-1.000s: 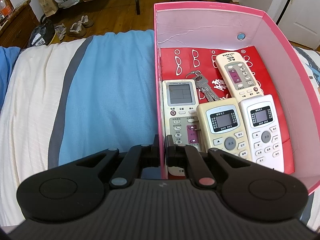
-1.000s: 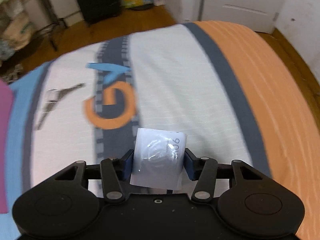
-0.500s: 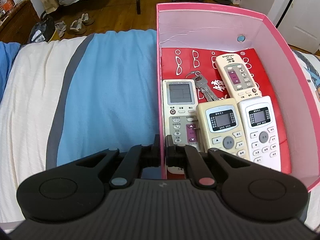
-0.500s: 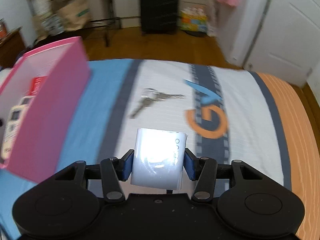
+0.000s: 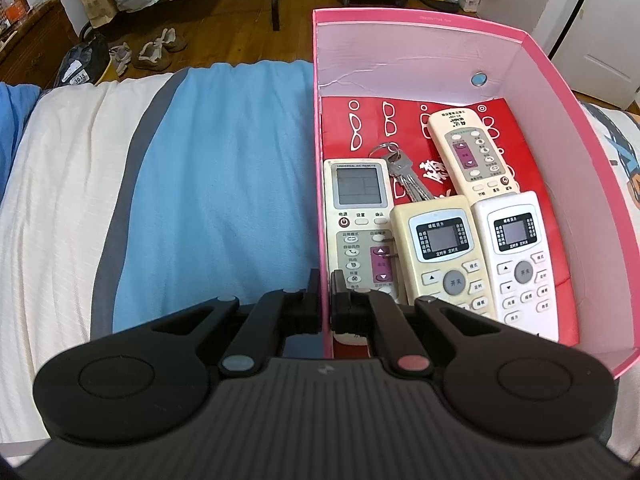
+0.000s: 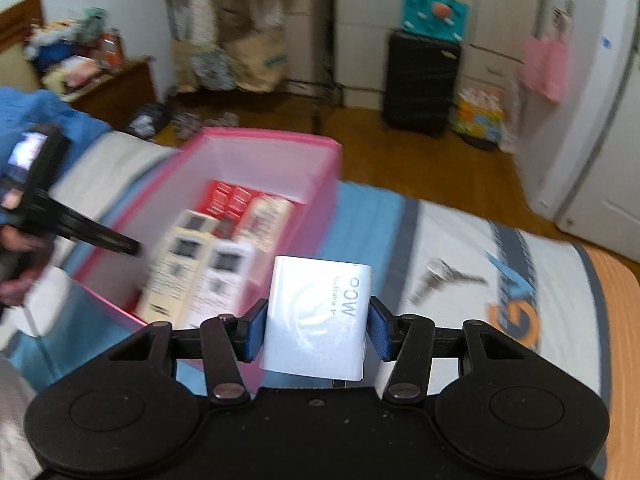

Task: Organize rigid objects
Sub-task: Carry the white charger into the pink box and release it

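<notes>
The right gripper (image 6: pixel 316 330) has its jaws clamped on a white charger (image 6: pixel 318 318). Ahead and left of them sits the pink box (image 6: pixel 320 216), whose near wall the left gripper (image 5: pixel 325 294) pinches (steadying it, apparently). Judging by this, the charger next needs carrying over the rim and releasing beside the remotes (image 5: pixel 476 256); keys (image 6: pixel 444 276) lie on the bed beyond, right.

pink box (image 5: pixel 420 56): matt card, thin walls, inner face pale and creased
red sheet (image 5: pixel 340 128) lining its floor: glossy printed paper
remotes (image 5: pixel 442 256) on the sheet: smooth plastic, yellowed; rubbery buttons
keys (image 5: pixel 402 172) between the remotes: bright metal
bed cover (image 5: pixel 224 184) left of box: soft matt cloth, ribbed on the white band
white block (image 6: pixel 318 320) in right claw (image 6: pixel 316 330): glossy smooth plastic
left claw (image 5: pixel 325 296): matt black plastic
floor (image 5: pixel 248 16) beyond box: polished wood
</notes>
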`<state>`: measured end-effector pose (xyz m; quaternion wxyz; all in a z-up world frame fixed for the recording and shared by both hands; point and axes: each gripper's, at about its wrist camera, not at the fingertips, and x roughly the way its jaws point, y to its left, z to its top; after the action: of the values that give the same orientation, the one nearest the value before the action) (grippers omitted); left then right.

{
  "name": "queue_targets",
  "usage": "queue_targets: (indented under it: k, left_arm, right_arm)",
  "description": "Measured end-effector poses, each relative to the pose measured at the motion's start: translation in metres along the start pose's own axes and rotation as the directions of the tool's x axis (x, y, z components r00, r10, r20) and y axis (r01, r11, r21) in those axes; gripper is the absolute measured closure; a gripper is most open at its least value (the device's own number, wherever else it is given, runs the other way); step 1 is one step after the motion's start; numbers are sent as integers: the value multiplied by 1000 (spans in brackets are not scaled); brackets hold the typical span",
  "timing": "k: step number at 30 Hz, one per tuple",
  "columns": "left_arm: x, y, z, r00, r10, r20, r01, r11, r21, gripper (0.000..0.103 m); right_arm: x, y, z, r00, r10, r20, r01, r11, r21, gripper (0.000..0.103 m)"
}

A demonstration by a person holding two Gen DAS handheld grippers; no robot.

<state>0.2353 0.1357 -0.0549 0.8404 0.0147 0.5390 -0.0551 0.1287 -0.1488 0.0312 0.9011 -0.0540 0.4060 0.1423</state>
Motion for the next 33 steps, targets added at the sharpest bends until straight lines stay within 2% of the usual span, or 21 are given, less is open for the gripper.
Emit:
queue_targets:
  k: [5,10,13,17,23,27,29,31,33]
  left_arm:
    - [1,-2,0,1000,5,2,-5,1000,15,100]
    - [1,-3,0,1000,0,3,0,1000,10,100]
    - [-1,0,0,1000,-16,10,16,1000,-1,100]
    - [-2,2,-2,1000,-23,16,23,1000,1,100]
    - [1,8,-3,998,-54,12,54,998,-23,100]
    - [-2,7,-4,998,-49,28,49,999,-15,100]
    - [-1,7,-3,998,-50,28,50,999,-14,100]
    - [0,7,-3,998,-53,26,54,998,-17,100]
    - [-1,7,-2,998,-55,25,55,998,-17,100]
  right_arm:
    - [5,29,26,994,101,40,-98,993,-62,47]
    - [40,52,62,985,169,31,-166,982,-85,47]
    - [79,56,75,977,212,2,-212,977,-11,47]
    - [146,51,84,962,266,-67,-253,954,160,47]
    - [201,61,91,962,236,-140,-200,952,232,47]
    - [221,58,93,967,189,-169,-131,943,305,45]
    - [222,55,92,969,164,-184,-97,941,325,40]
    - [214,47,90,962,217,-165,-143,917,373,40]
    - [196,37,87,948,291,-129,-210,876,434,39]
